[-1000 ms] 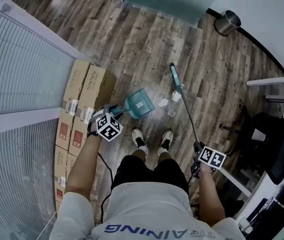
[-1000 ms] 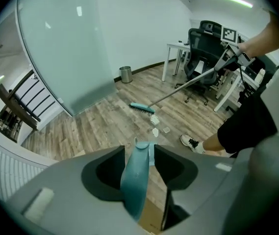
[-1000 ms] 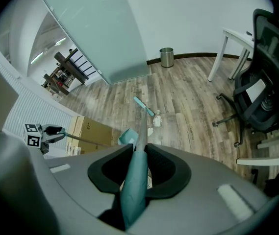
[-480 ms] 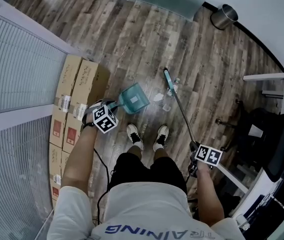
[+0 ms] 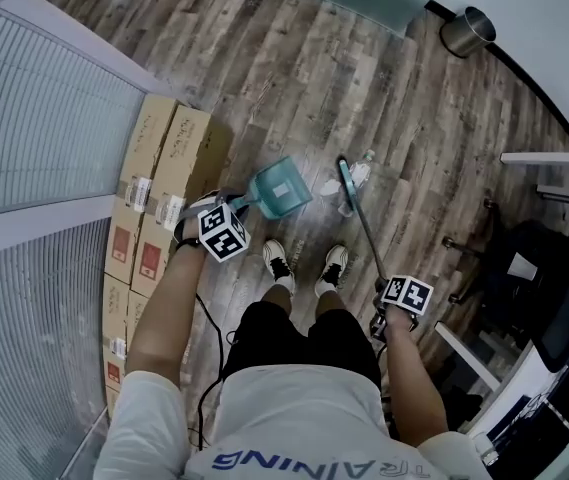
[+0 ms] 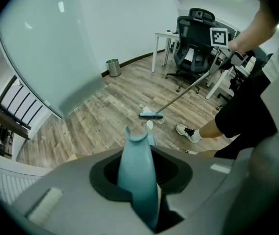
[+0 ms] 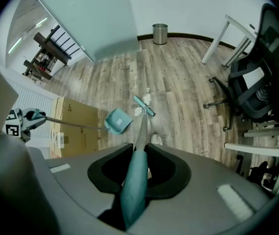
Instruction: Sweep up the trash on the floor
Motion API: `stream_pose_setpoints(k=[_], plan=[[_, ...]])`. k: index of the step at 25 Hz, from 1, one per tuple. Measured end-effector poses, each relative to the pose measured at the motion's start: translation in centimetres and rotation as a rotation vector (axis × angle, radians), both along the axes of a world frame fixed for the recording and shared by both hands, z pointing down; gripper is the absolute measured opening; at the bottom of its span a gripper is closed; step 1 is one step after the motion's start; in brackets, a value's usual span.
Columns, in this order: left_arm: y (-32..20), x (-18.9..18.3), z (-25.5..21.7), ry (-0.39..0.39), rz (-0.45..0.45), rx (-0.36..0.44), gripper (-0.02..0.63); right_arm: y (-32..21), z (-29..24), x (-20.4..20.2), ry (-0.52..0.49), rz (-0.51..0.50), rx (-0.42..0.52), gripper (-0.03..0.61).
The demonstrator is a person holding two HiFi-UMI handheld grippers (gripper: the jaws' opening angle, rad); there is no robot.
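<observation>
The left gripper [image 5: 230, 216] had its jaws, which had just been closing, clamped on the handle of the teal dustpan [image 5: 282, 190]; the right gripper [image 5: 383, 290] had its jaws clamped on the handle of the broom [image 5: 365, 233]. On the wooden floor [image 5: 294, 78], white trash [image 5: 362, 174] lay at the broom head's one o'clock, with the dustpan at its nine o'clock.

The left gripper's [image 5: 230, 214] jaws have just been closing on the dustpan handle [image 6: 135, 163]. The broom head [image 5: 348, 180] now lies nearer the dustpan [image 5: 284, 190].
</observation>
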State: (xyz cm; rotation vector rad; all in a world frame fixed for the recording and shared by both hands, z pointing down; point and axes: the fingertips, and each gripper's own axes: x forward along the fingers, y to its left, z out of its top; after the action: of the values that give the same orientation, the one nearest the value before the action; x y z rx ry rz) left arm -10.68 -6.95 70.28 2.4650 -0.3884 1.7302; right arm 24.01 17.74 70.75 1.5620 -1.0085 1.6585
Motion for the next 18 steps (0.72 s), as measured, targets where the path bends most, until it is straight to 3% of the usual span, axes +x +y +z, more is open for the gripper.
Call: stream_pose_setpoints(k=[7, 13, 18], plan=[[0.0, -0.4, -0.1, 0.011, -0.001, 0.000, 0.097, -3.2, 2.1, -4.8, -0.033, -0.028, -0.007, 0.107], [-0.1, -0.3, -0.1, 0.014, 0.002, -0.001, 0.097, -5.3, 2.2, -8.1, -0.115, -0.033, 0.052, 0.107], [-0.2, -0.4, -0.1, 0.015, 0.003, -0.004, 0.097, -6.7, 2.1, -11.5, -0.194, -0.136, 0.065, 0.108]])
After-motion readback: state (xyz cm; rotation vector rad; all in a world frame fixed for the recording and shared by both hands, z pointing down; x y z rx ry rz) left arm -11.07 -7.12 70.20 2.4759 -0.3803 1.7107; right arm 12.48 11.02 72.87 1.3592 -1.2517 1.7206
